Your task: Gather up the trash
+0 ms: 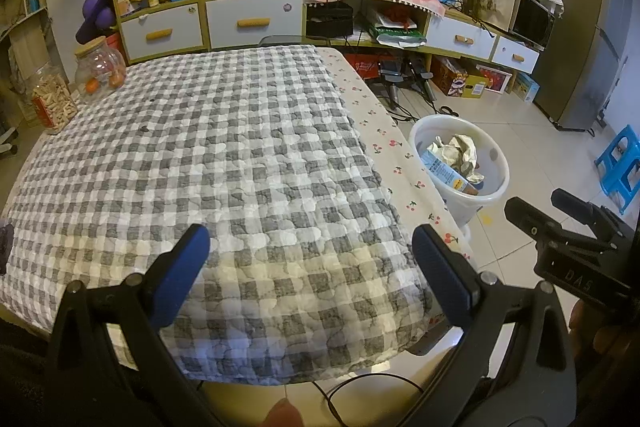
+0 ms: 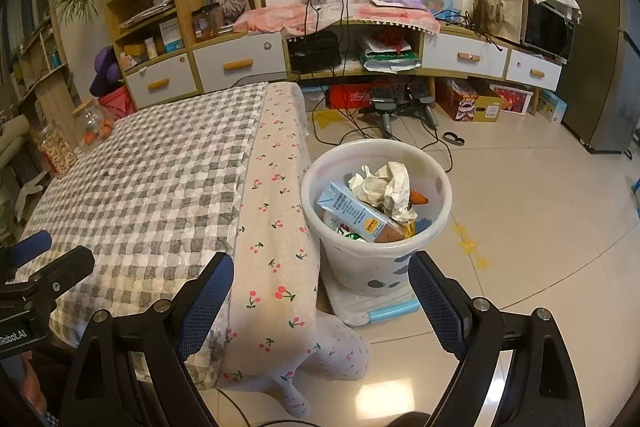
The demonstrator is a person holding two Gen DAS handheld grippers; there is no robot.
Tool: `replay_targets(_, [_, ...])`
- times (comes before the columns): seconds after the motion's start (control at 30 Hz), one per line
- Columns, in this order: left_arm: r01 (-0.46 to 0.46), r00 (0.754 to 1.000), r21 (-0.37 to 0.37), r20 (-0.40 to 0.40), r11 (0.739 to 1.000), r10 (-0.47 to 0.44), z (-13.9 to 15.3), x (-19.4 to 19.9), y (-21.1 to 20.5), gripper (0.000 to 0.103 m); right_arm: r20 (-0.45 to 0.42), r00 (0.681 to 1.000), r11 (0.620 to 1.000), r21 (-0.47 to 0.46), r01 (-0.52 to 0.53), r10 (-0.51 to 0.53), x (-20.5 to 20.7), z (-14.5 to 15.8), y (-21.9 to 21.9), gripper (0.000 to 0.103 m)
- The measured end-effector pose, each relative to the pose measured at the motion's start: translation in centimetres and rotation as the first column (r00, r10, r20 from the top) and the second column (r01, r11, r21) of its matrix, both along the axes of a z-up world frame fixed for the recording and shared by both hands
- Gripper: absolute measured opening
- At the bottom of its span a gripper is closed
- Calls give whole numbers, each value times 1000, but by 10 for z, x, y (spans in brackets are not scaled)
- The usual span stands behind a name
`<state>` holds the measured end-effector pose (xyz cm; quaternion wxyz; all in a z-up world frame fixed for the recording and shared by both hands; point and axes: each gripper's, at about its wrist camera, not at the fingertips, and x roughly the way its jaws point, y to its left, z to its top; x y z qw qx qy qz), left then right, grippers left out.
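Bin (image 2: 376, 267): lower contents hidden under crumpled paper (image 2: 390, 187) and blue carton (image 2: 352, 213); carton print too small to read. Orange item (image 2: 419, 198) mostly covered by the paper, identity unclear.
Left wrist view: bin's (image 1: 468, 203) near wall partly behind the cherry-print cloth (image 1: 400, 163); dark object (image 1: 5, 245) on the worktop cut off by the left edge.
Right tool (image 1: 572, 227) cut by the frame edge in the left wrist view.
Jar (image 1: 52, 103) contents blurred.

Both black two-finger grippers w/ blue pads, left (image 1: 310, 263) & right (image 2: 320, 291), jaws wide apart, nothing held.
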<state>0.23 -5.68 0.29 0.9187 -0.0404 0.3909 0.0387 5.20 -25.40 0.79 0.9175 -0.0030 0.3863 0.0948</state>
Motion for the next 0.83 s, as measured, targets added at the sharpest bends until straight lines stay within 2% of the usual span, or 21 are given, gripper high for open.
replay_targets(0.5, [-4, 1000, 1, 10, 1000, 4, 3, 0, -2, 101, 0, 1000, 1000, -2, 0, 0, 1, 1, 0, 91])
replay_targets(0.83, [22, 1000, -23, -16, 999, -23, 1, 3, -5, 101, -9, 1000, 1000, -13, -8, 8, 3, -1, 0, 91])
